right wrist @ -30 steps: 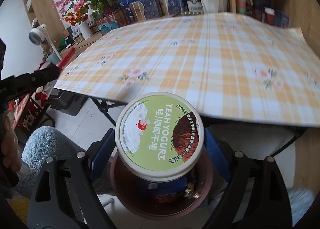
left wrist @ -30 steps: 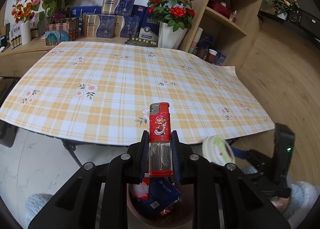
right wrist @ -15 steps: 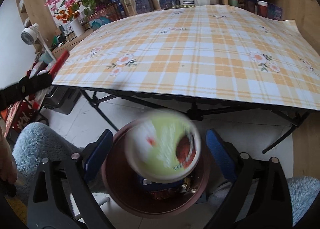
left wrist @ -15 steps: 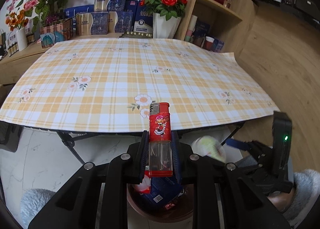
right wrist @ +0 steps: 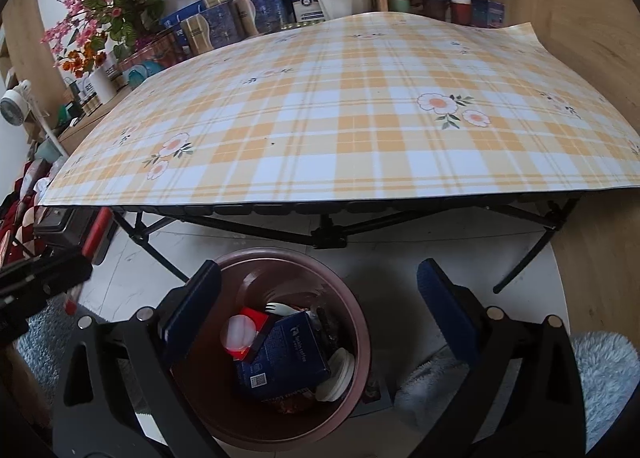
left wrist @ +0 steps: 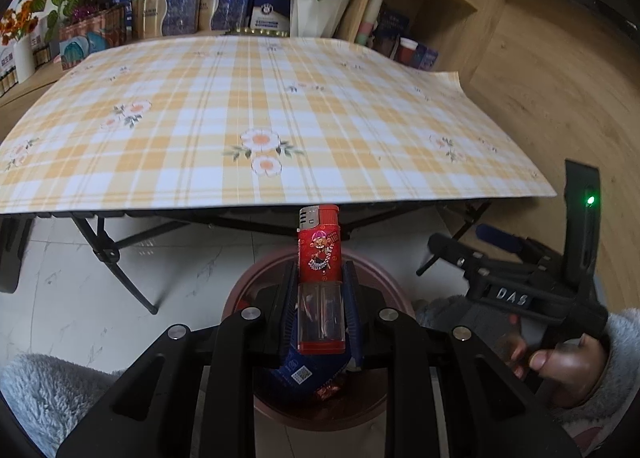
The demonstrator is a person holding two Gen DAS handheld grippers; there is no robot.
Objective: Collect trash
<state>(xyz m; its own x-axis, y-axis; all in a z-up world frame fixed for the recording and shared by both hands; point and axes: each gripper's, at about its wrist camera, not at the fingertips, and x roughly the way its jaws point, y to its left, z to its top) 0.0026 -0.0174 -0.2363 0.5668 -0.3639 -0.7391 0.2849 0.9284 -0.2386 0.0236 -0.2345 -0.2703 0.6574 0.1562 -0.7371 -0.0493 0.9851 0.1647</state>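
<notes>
left tool: clamped tight on a red lighter, held upright btwn the 2 pads, metal cap end up, clear lower half showing btwn the fingers; hangs directly above the bin
lighter: red sleeve w/ cartoon print, top pokes up to just under the near desk edge in the left wrist view; not touching the bin
right tool: wide open, nothing in it; 2 blue pads well apart, 1 over the bin's left rim, the other out past its right rim
bin: round brown tub on the pale tiled floor, just in front of the desk, partly under its near edge
bin contents: dark blue carton in the middle, red & white round item to its left, white plastic fork at the back, white round lid or cup to the right, some foil wrappers under the carton
desk: folding type w/ black crossed legs, covered by a yellow & white checked cloth w/ flower prints
behind desk: boxes in blue & gold, pink blossom plant left, red roses in a white pot, wooden shelves right
hand: person's right hand in a grey fluffy sleeve, gripping the right tool's handle, green LED lit on it
floor: grey fluffy fabric at the lower corners of both views
</notes>
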